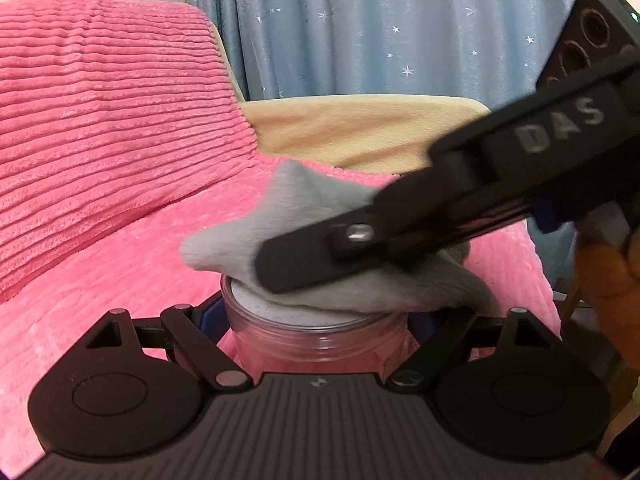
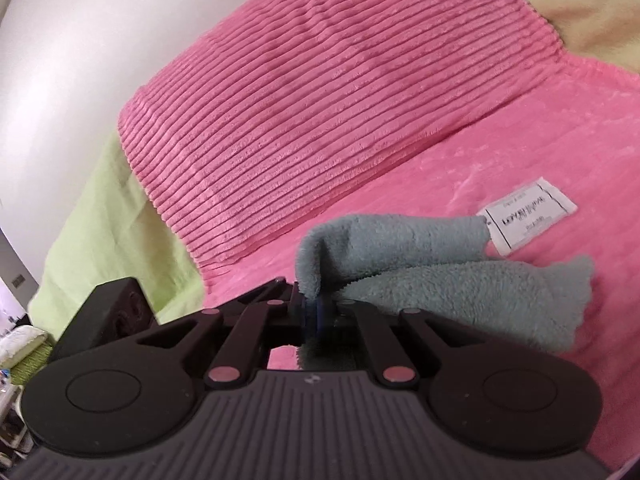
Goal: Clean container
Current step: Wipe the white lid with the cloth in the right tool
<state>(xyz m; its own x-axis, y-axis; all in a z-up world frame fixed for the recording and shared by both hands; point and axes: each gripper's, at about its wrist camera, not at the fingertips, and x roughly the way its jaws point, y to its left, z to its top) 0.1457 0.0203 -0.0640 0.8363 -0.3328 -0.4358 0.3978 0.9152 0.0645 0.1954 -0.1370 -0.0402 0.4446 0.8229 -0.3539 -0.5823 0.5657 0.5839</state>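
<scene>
A clear round plastic container [image 1: 316,336] stands upright between my left gripper's [image 1: 318,320] fingers, which are shut on its sides. A grey fleece cloth [image 1: 256,224] lies bunched over the container's open mouth. My right gripper [image 1: 276,268] comes in from the upper right and presses the cloth down onto the rim. In the right wrist view the right gripper [image 2: 316,310] is shut on the cloth [image 2: 448,280], whose folds spread to the right. The container is hidden in that view.
A pink ribbed pillow [image 1: 104,120] and a pink blanket [image 2: 500,168] cover the bed below. A white label [image 2: 526,216] lies on the blanket. A blue starred curtain [image 1: 380,28] hangs behind, and a gloved hand [image 1: 608,272] holds the right gripper.
</scene>
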